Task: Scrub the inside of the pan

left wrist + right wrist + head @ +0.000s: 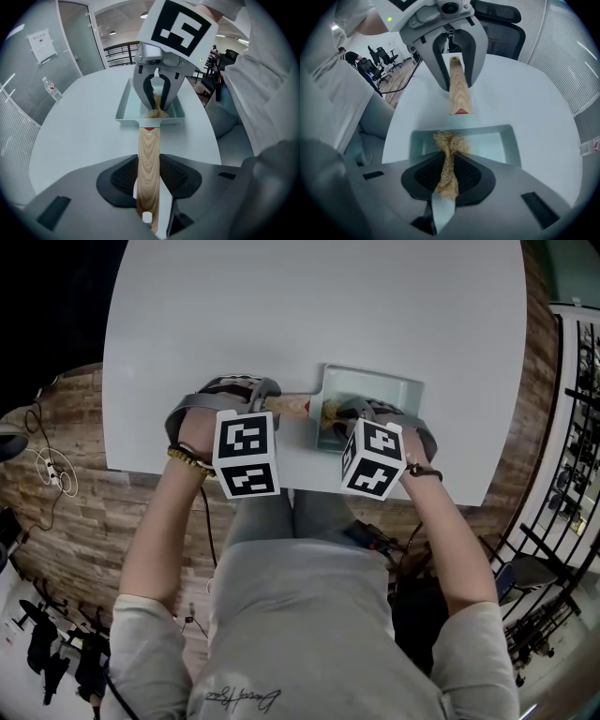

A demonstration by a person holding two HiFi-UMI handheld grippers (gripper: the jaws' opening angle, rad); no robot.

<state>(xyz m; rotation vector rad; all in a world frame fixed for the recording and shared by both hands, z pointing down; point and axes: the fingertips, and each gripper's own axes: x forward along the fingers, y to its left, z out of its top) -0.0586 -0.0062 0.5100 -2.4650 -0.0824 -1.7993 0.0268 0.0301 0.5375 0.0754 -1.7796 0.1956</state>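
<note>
**Around the work area: what I can see from my station**

On my head feed, a round white table fills the upper frame, standing on a wood-plank floor. White cables lie coiled on the planks at the left, and a black railing runs down the right edge.

My left gripper feed shows a paper notice stuck to a ribbed glass wall, with a clear bottle near its base.

In my right gripper feed, black office chairs stand well beyond the table, and a high-backed black chair sits just behind its far edge.
</note>
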